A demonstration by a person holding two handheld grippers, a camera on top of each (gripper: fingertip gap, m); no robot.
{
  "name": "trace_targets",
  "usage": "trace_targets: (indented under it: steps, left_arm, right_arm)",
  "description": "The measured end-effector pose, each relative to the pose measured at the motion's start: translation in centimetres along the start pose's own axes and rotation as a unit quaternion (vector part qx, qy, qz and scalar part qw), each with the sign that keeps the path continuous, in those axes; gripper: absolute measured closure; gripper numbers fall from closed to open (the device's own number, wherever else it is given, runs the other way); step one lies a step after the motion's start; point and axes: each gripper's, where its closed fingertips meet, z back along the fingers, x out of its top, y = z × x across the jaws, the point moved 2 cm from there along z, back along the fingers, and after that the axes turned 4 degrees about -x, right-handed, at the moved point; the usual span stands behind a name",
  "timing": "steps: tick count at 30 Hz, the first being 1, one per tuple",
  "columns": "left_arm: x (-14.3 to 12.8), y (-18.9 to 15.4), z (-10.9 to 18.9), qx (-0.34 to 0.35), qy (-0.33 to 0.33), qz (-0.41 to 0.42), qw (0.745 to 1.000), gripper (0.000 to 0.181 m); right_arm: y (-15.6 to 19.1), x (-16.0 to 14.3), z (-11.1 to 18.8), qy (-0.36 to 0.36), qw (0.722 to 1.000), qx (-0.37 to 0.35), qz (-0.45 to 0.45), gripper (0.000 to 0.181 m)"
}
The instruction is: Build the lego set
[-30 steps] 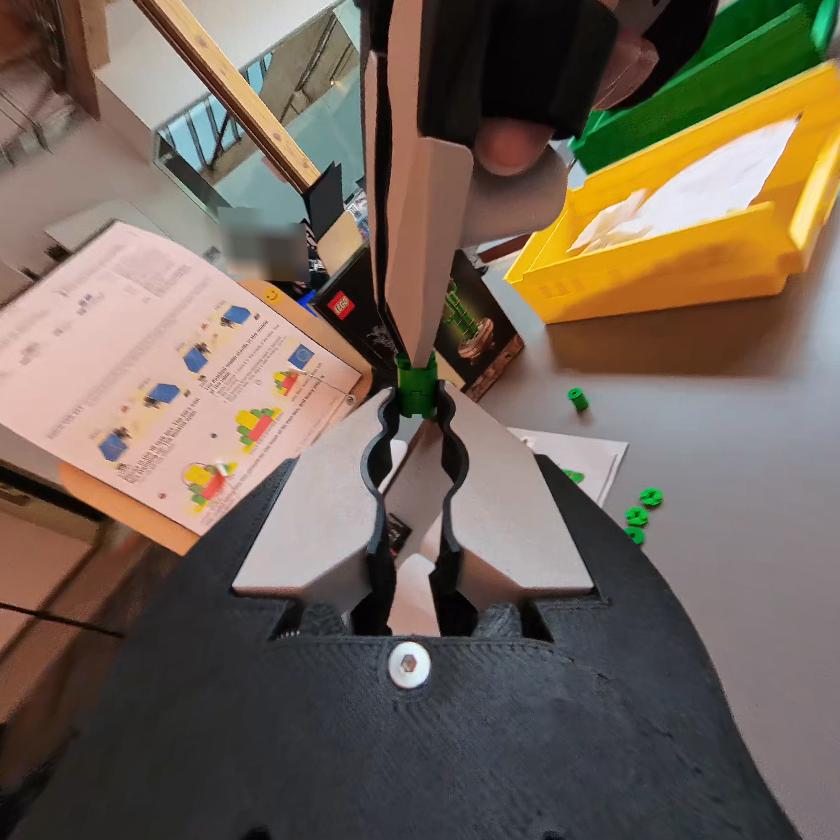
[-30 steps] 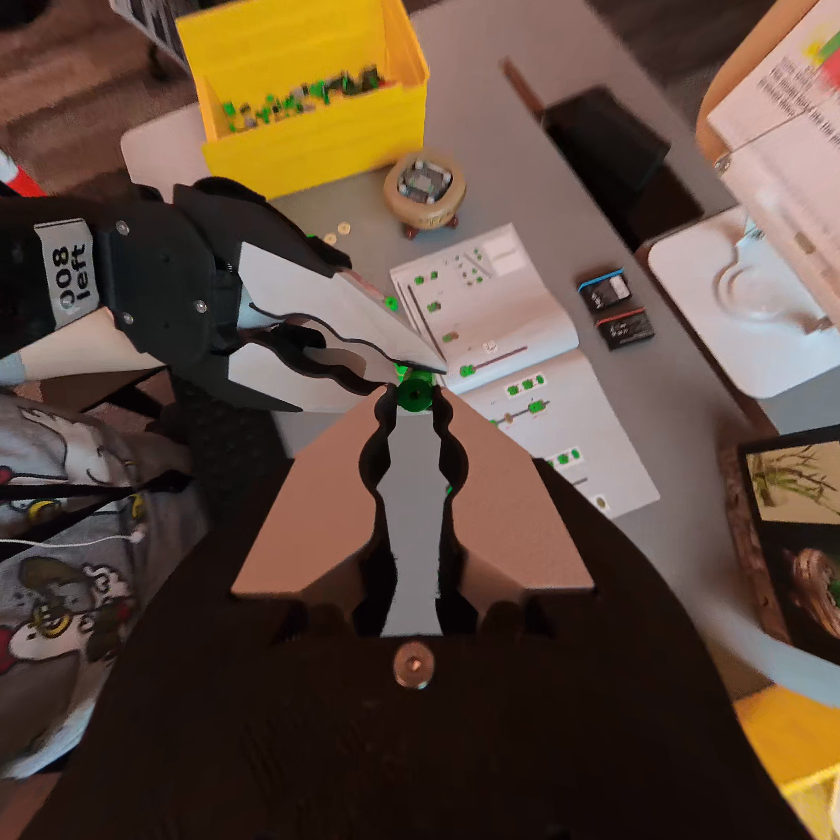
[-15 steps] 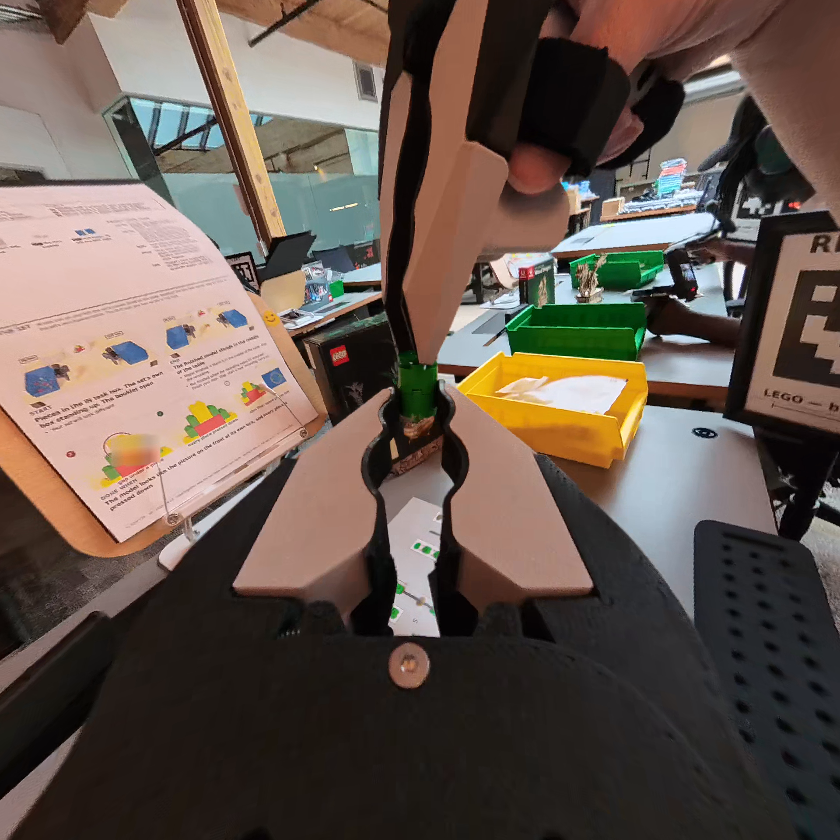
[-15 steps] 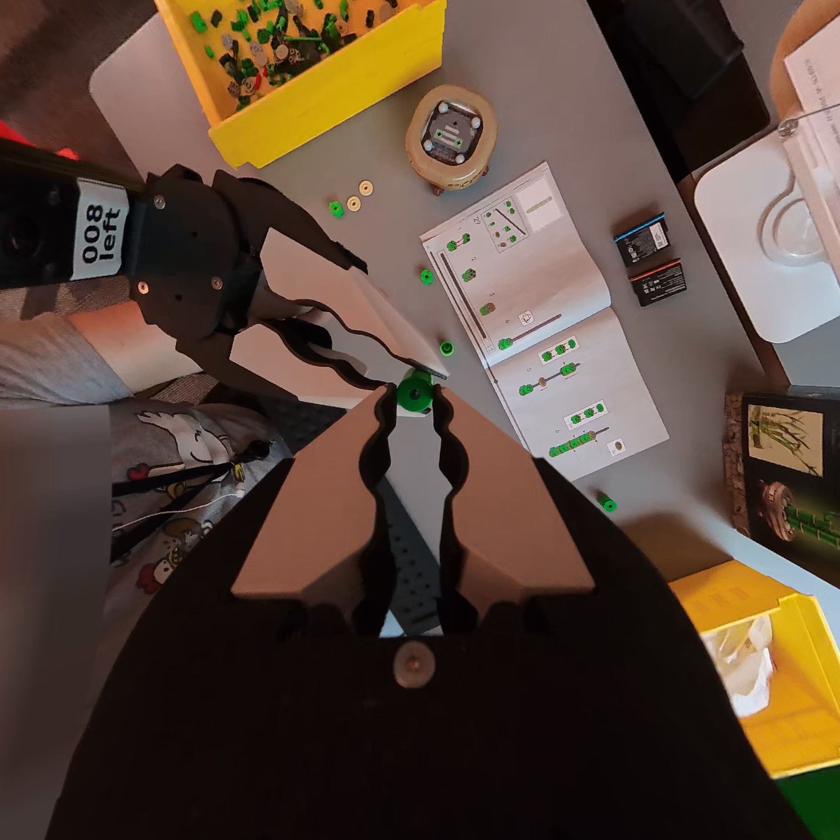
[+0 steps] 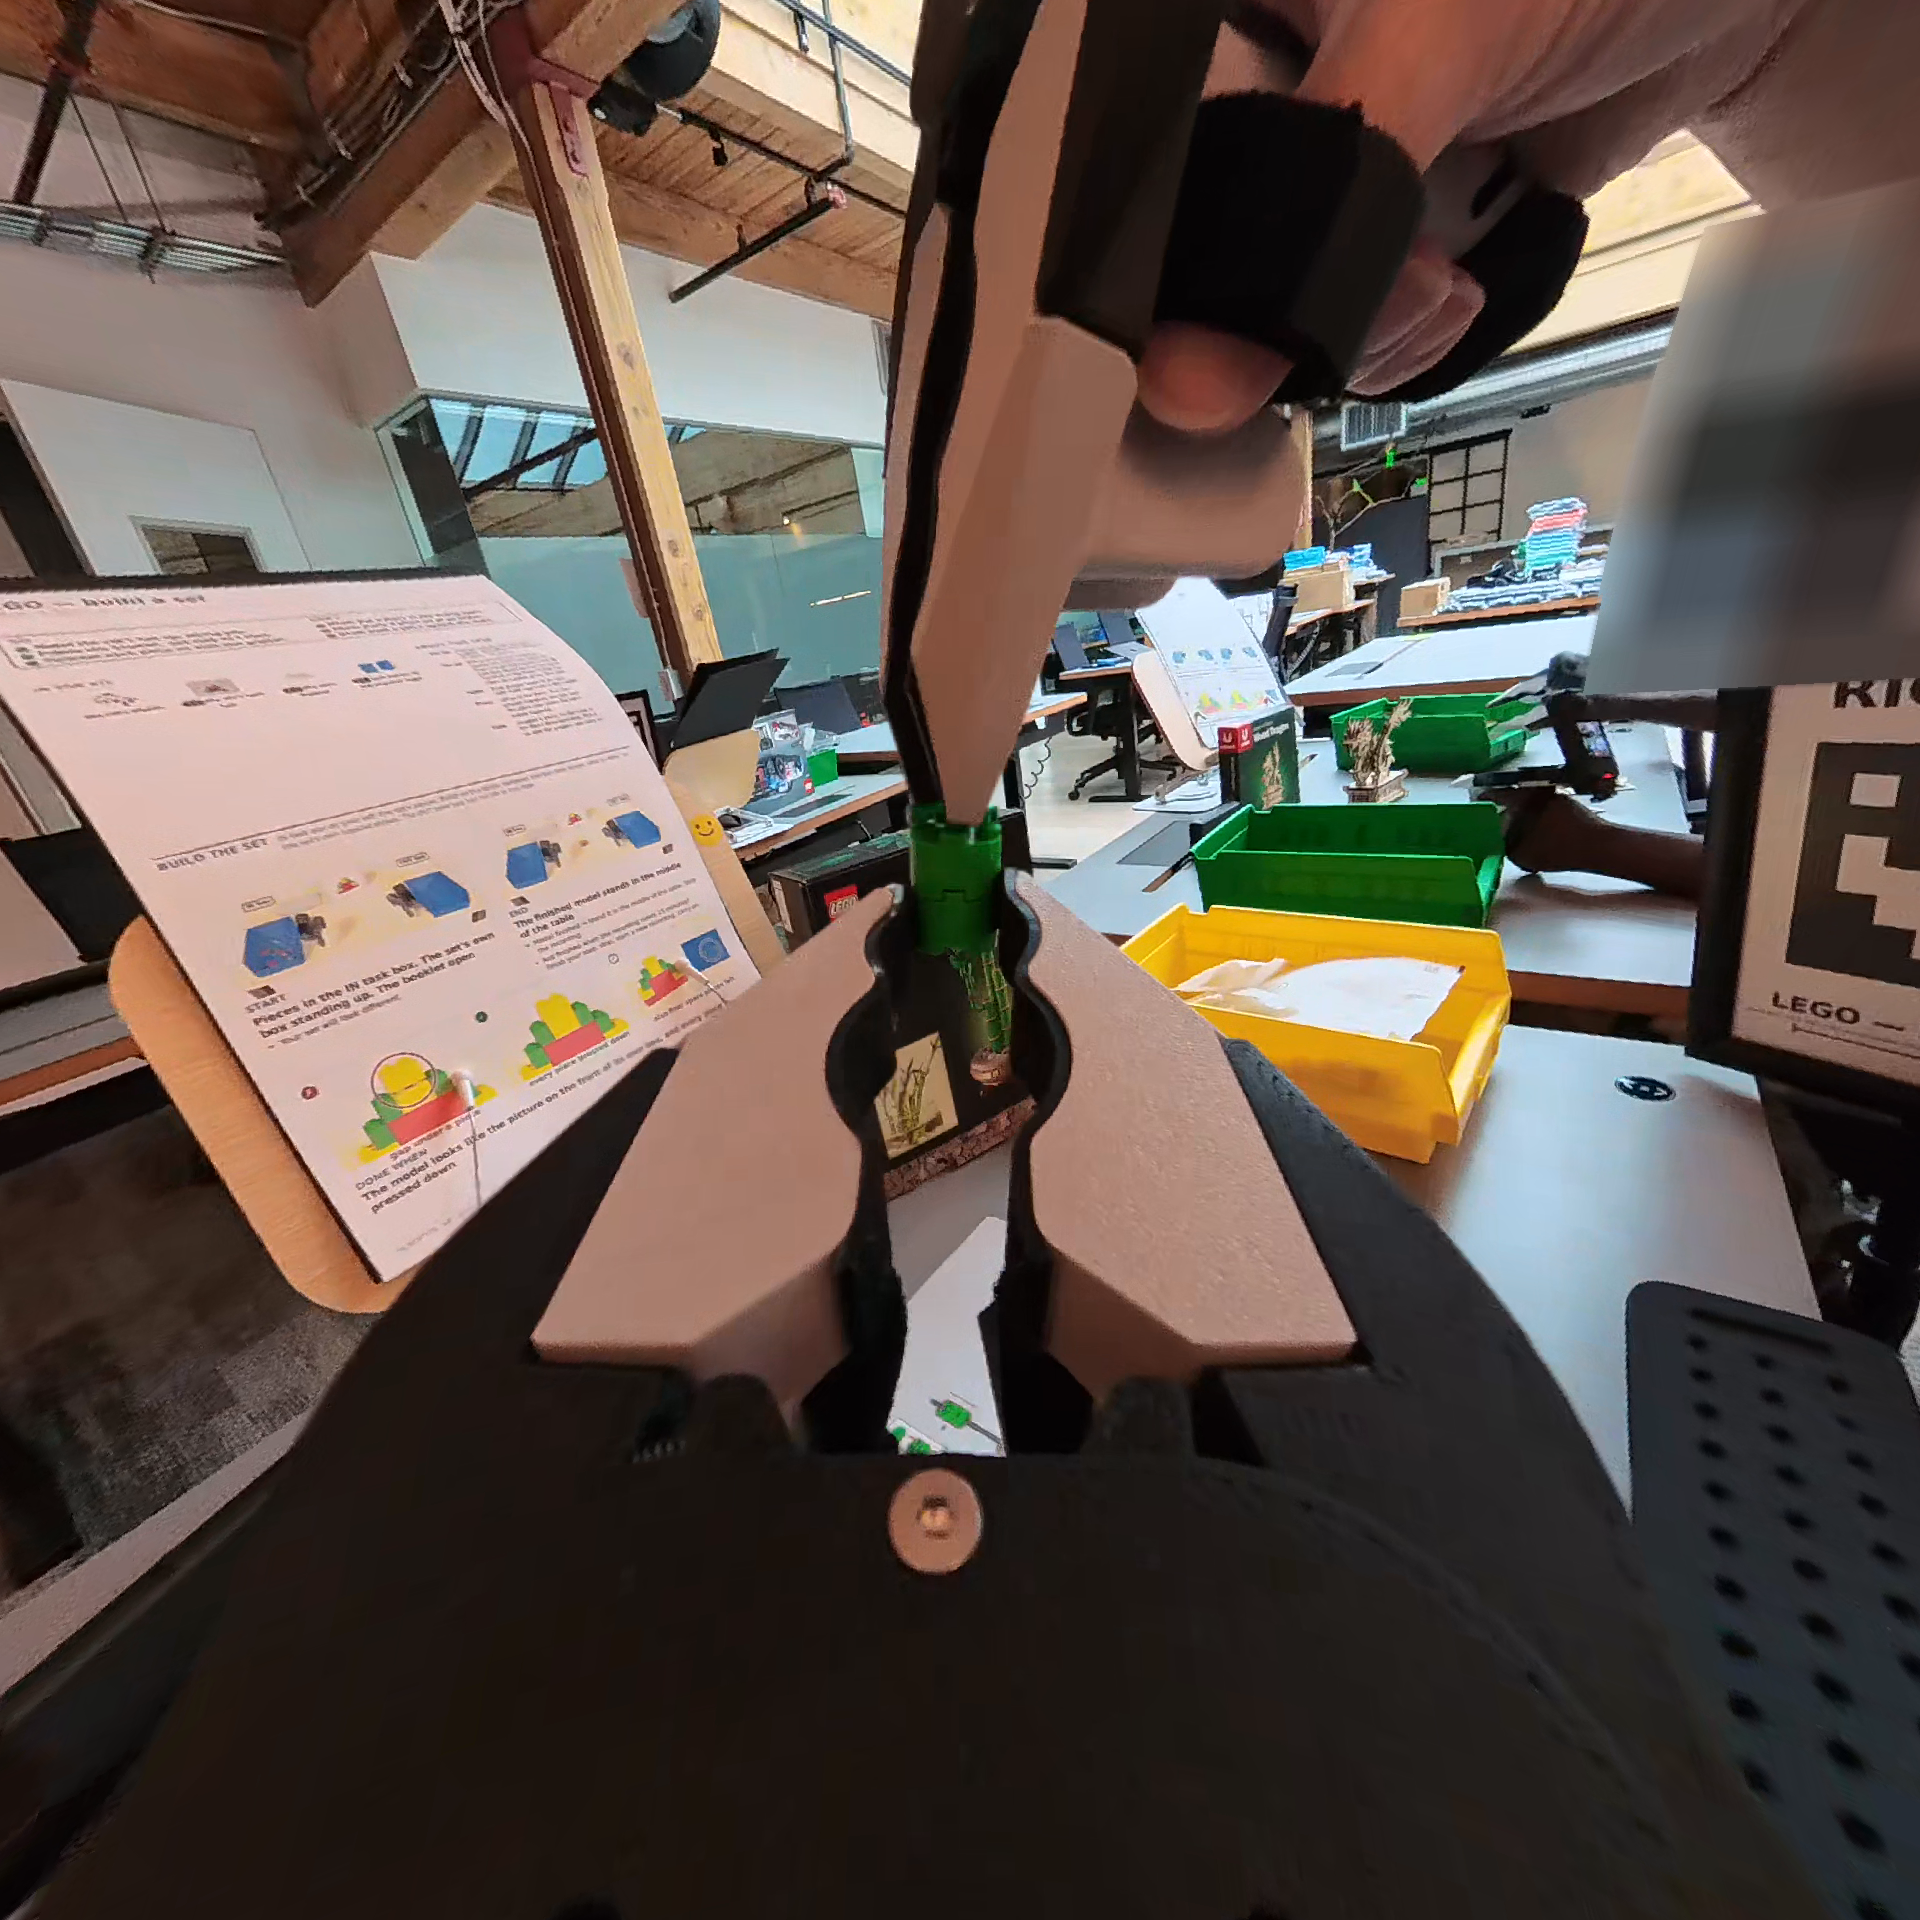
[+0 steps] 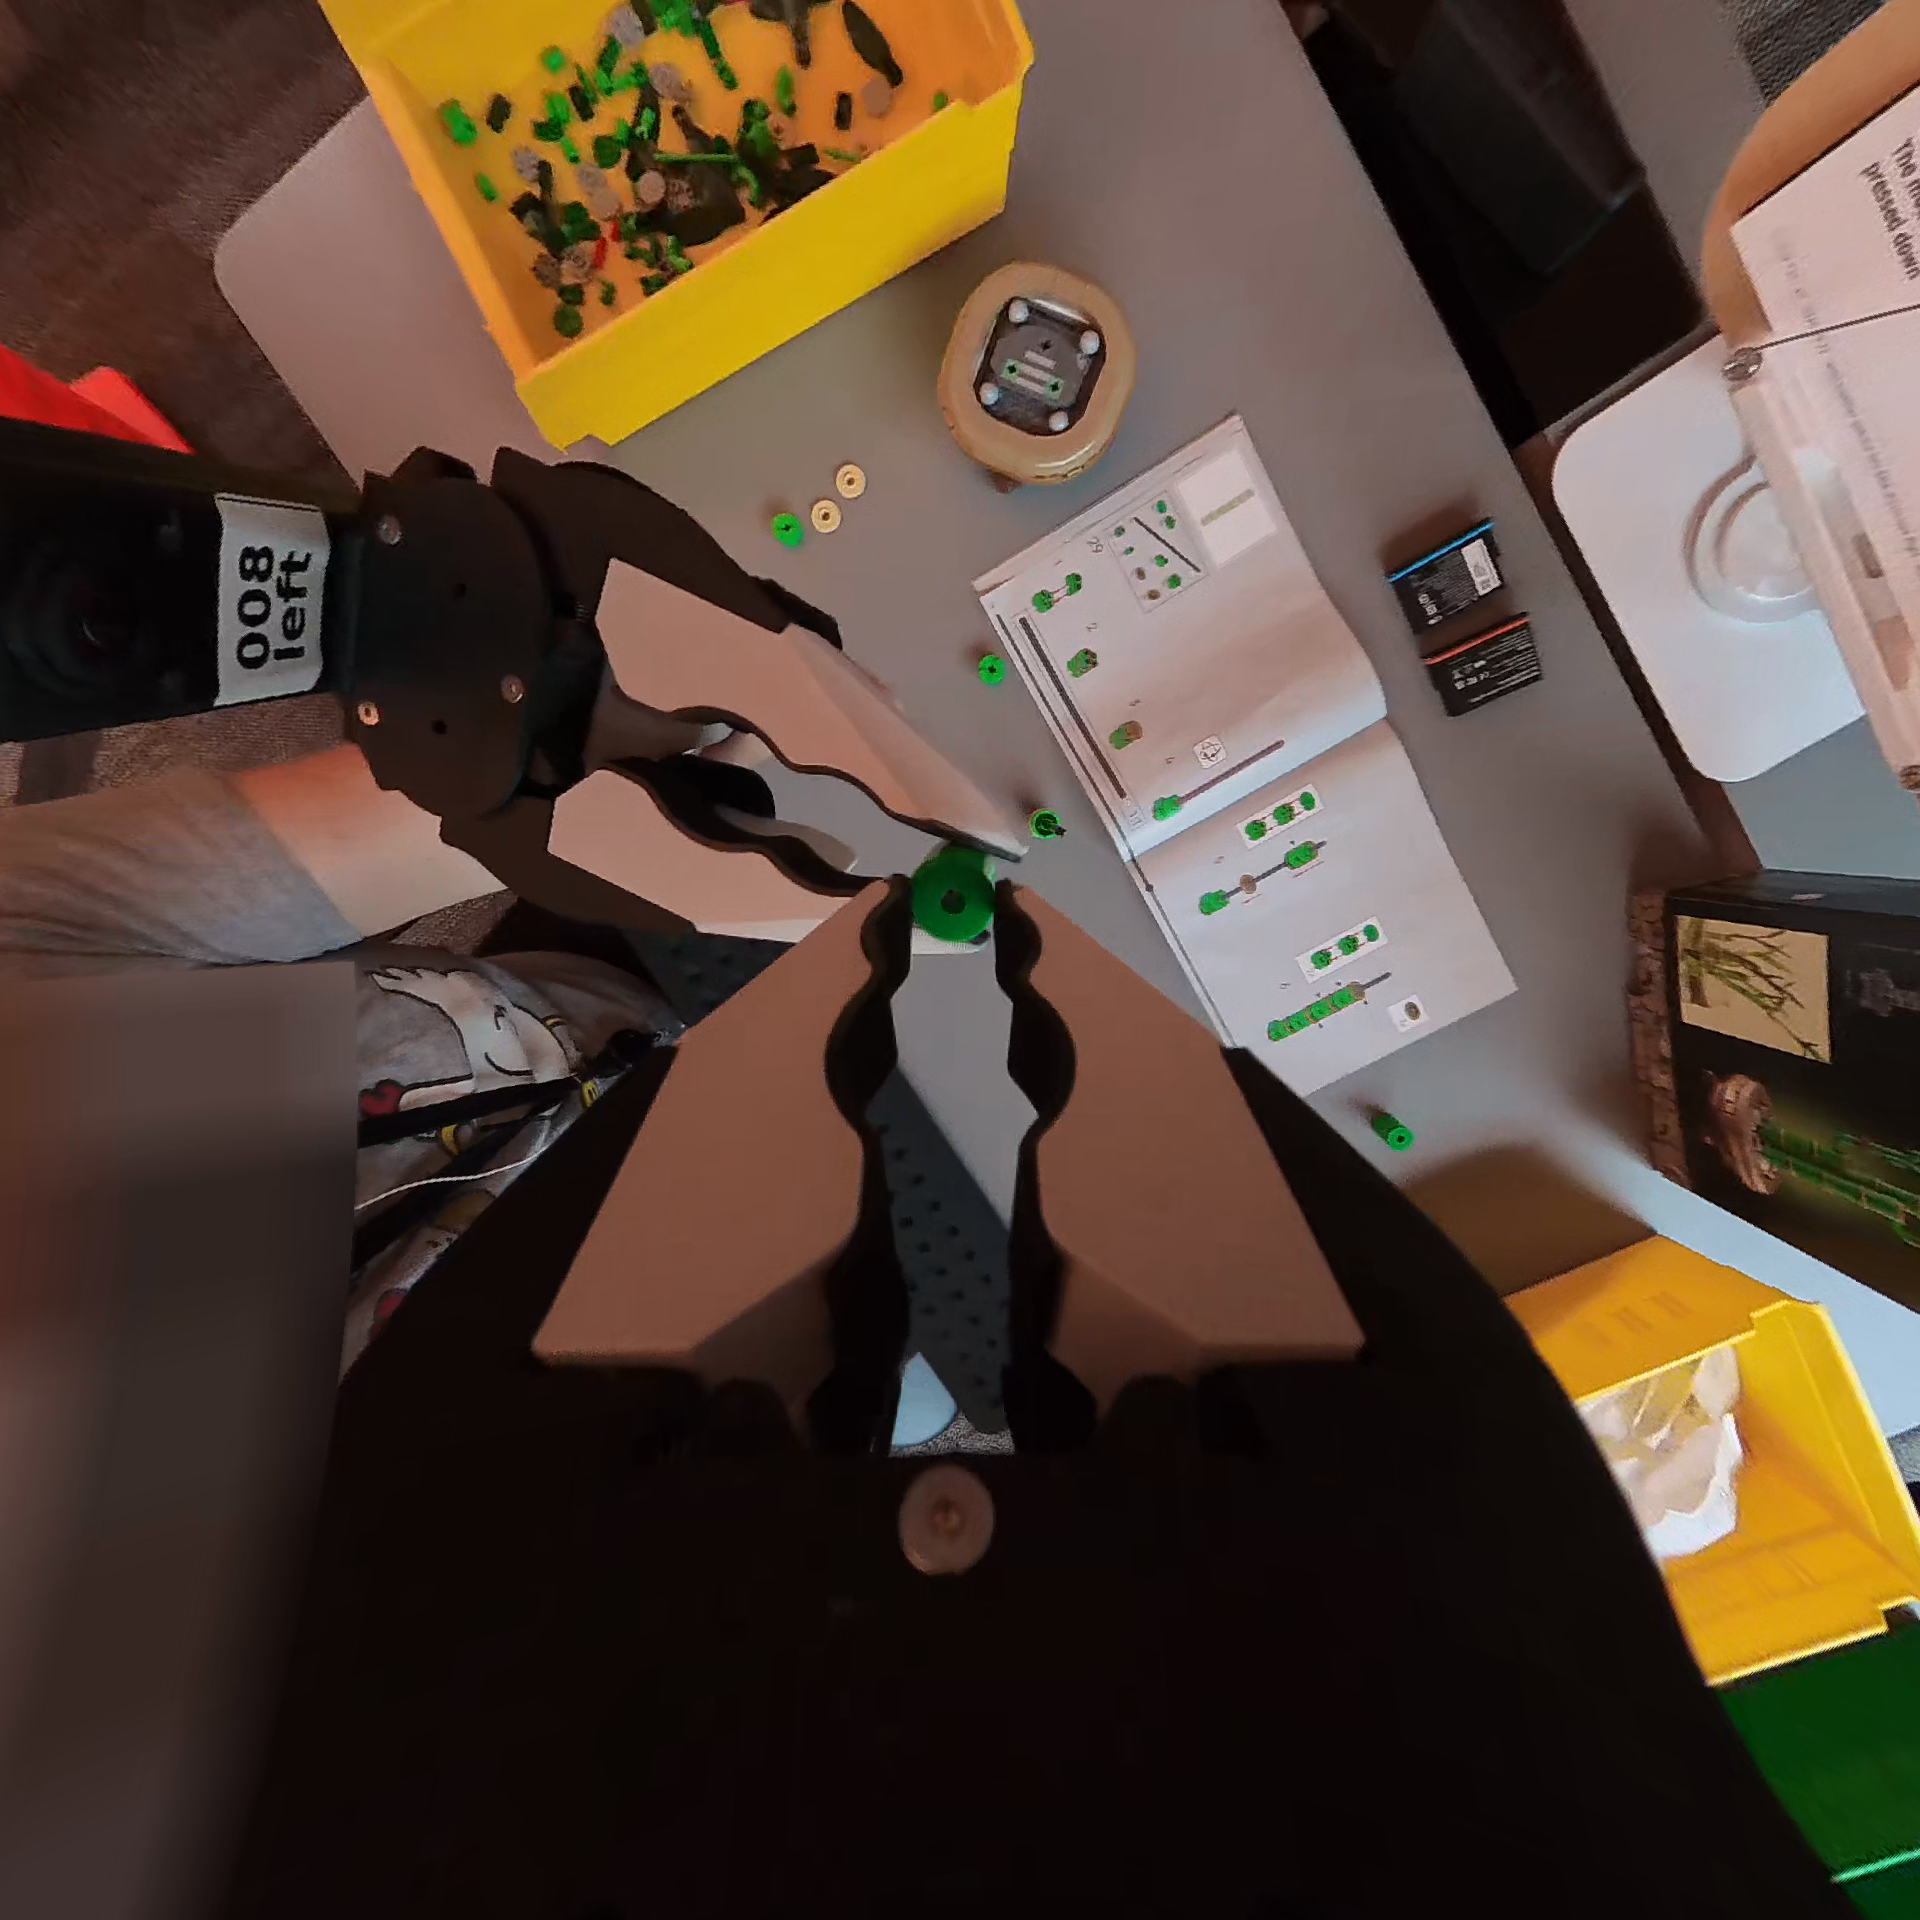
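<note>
A short green stack of round Lego pieces (image 5: 952, 881) is held in the air between both grippers. My left gripper (image 5: 954, 906) is shut on its lower part. My right gripper (image 5: 951, 808) comes down from above, and its tips meet the top of the stack. In the right wrist view I look down the stack's end, a green ring (image 6: 950, 900), which sits between my right gripper's (image 6: 952, 902) tips. The left gripper (image 6: 992, 847) reaches in from the left, with its tips on the same piece.
On the grey table (image 6: 1195, 239) lie an open booklet (image 6: 1226, 748), a tan round base (image 6: 1034, 374), loose green pieces (image 6: 992, 668), two tan discs (image 6: 837, 499), a yellow parts bin (image 6: 675, 156), the set's box (image 6: 1797, 1049) and a second yellow bin (image 5: 1340, 997). A propped instruction sheet (image 5: 364, 883) stands left. Both grippers' tips are close together, under 4 cm apart.
Both grippers rose together with the green stack still held between them. The left view tilted up from the table to the room, and the table looks farther below in the right view.
</note>
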Motion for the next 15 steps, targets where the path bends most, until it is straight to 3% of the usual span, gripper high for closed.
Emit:
trace_targets:
  steps: [15]
  left_arm:
    - [0.2, 1.0, 0.7, 0.009, 0.003, 0.027, 1.000, 0.169]
  right_arm:
    - [0.3, 1.2, -0.3, 0.001, 0.999, -0.030, -0.023, 0.166]
